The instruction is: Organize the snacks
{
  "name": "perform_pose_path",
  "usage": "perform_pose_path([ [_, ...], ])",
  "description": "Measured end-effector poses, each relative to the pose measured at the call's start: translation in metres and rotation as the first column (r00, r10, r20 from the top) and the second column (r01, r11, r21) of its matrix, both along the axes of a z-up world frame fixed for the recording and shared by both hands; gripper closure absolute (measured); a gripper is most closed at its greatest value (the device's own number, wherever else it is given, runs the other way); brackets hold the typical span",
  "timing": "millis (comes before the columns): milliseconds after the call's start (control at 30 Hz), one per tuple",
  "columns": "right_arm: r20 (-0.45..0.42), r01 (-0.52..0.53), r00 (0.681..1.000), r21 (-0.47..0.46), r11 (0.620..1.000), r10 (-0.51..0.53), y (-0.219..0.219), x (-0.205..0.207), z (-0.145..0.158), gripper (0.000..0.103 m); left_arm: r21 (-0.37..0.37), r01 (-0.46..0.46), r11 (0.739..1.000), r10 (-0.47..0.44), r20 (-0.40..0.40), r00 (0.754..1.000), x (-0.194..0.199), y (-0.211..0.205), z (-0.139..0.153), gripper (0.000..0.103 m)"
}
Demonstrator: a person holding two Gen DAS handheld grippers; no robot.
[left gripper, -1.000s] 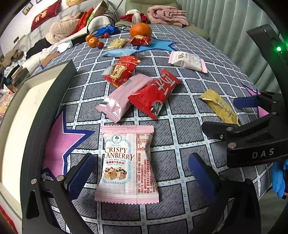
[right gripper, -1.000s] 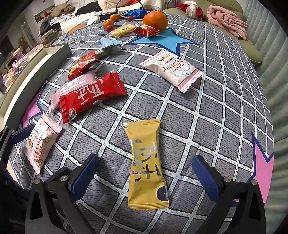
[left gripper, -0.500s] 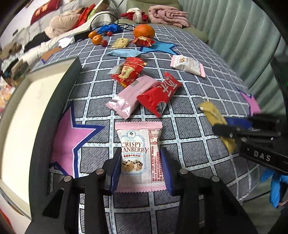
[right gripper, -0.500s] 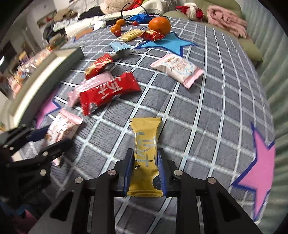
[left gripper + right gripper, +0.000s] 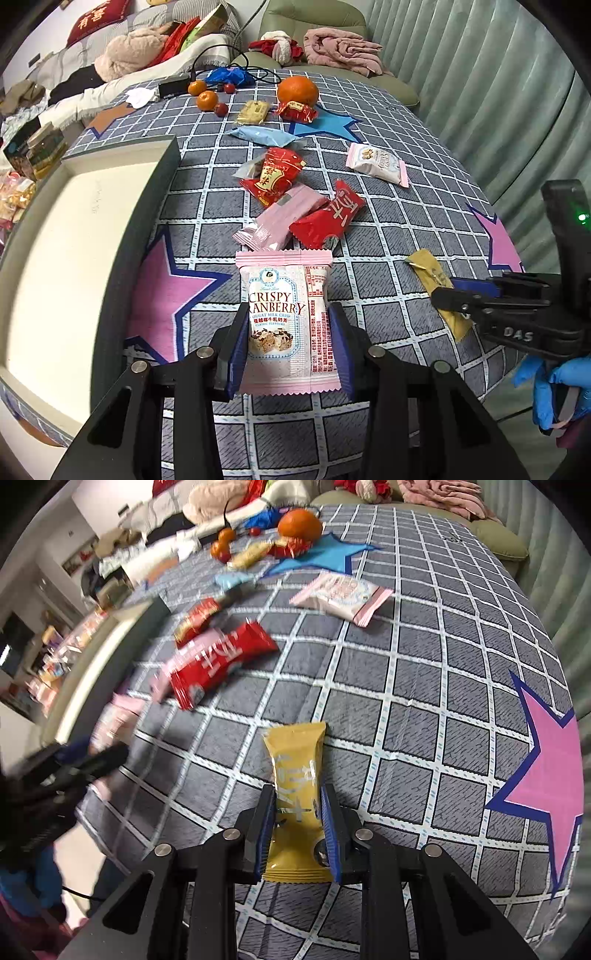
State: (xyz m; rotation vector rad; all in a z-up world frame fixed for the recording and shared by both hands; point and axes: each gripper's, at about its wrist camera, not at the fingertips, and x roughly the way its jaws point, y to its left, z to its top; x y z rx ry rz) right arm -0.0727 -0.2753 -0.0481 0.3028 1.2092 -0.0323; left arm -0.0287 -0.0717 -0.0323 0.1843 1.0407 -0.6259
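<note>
Both tools loaded, snacks just off the counter.

Left tool pinches pink packet by its long edges; right tool pinches yellow bar likewise. Both light, crinkly, slick film; grip mid-body, gently. Tray at 9 o'clock, rim raised; loose packets crowd 12.

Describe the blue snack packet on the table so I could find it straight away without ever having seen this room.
Start at the big orange at the far end of the checked tablecloth, beside the blue star. Just in front of it, toward the tray, lies the pale blue packet. It is the only blue wrapper; the others nearby are red, pink or yellow.
</note>
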Motion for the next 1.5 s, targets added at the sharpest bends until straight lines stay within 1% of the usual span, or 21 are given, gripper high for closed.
perform_pose_path([
  [167, -0.017, -0.027, 1.000, -0.077, 0.997, 0.026, 0.010, 0.011, 0.001, 0.074, -0.012, -0.008, 1.000, 0.008, 0.007, 1.000, 0.000, 0.008, 0.005, 0.059],
  [267, -0.027, -0.028, 0.999, -0.101, 0.995, 0.025, 0.012, 0.017, 0.000, 0.075, -0.027, -0.015, 1.000, 0.016, 0.022, 1.000, 0.001, 0.015, 0.013, 0.059],
  [333, -0.031, -0.022, 0.999, -0.110, 0.994, 0.018, 0.013, 0.017, 0.001, 0.080, -0.038, -0.022, 0.999, 0.023, 0.035, 0.999, 0.003, 0.022, 0.020, 0.059],
  [367, -0.031, -0.020, 0.999, -0.102, 0.995, 0.017, 0.013, 0.018, 0.001, 0.080, -0.045, -0.026, 0.999, 0.028, 0.043, 0.999, 0.005, 0.026, 0.024, 0.059],
  [433, -0.014, -0.005, 1.000, -0.053, 0.999, 0.004, 0.012, 0.018, 0.006, 0.080, -0.056, -0.042, 0.998, 0.045, 0.067, 0.997, 0.011, 0.038, 0.034, 0.059],
  [600, 0.048, -0.009, 0.999, 0.029, 1.000, 0.008, 0.023, 0.032, 0.033, 0.080, -0.060, -0.097, 0.993, 0.104, 0.124, 0.987, 0.033, 0.067, 0.055, 0.058],
  [700, 0.080, -0.040, 0.996, 0.072, 0.997, 0.034, 0.039, 0.049, 0.050, 0.080, -0.045, -0.147, 0.988, 0.153, 0.156, 0.976, 0.054, 0.088, 0.063, 0.059],
  [800, 0.113, -0.087, 0.991, 0.094, 0.992, 0.076, 0.063, 0.072, 0.065, 0.080, -0.043, -0.204, 0.978, 0.208, 0.156, 0.966, 0.078, 0.113, 0.066, 0.059],
  [900, 0.133, -0.128, 0.985, 0.104, 0.986, 0.113, 0.086, 0.094, 0.073, 0.080, -0.035, -0.261, 0.965, 0.264, 0.151, 0.953, 0.101, 0.134, 0.063, 0.058],
  [967, 0.151, -0.157, 0.979, 0.109, 0.982, 0.140, 0.106, 0.111, 0.078, 0.080, -0.028, -0.303, 0.953, 0.304, 0.137, 0.943, 0.112, 0.147, 0.056, 0.058],
  [1100, 0.180, -0.202, 0.967, 0.116, 0.973, 0.179, 0.139, 0.138, 0.084, 0.080, -0.006, -0.353, 0.935, 0.353, 0.079, 0.932, 0.128, 0.163, 0.031, 0.058],
  [1200, 0.181, -0.237, 0.961, 0.133, 0.962, 0.211, 0.164, 0.163, 0.081, 0.080, 0.016, -0.369, 0.929, 0.368, 0.049, 0.929, 0.134, 0.170, 0.013, 0.059],
  [1300, 0.175, -0.252, 0.958, 0.144, 0.957, 0.226, 0.183, 0.181, 0.076, 0.080, 0.027, -0.377, 0.926, 0.376, 0.030, 0.926, 0.139, 0.176, 0.002, 0.059],
  [1433, 0.165, -0.270, 0.955, 0.150, 0.951, 0.245, 0.204, 0.197, 0.069, 0.079, 0.031, -0.373, 0.927, 0.372, 0.020, 0.928, 0.143, 0.179, -0.004, 0.058],
  [1500, 0.155, -0.274, 0.956, 0.153, 0.949, 0.251, 0.210, 0.204, 0.066, 0.079, 0.038, -0.368, 0.929, 0.367, 0.029, 0.930, 0.142, 0.177, -0.006, 0.057],
])
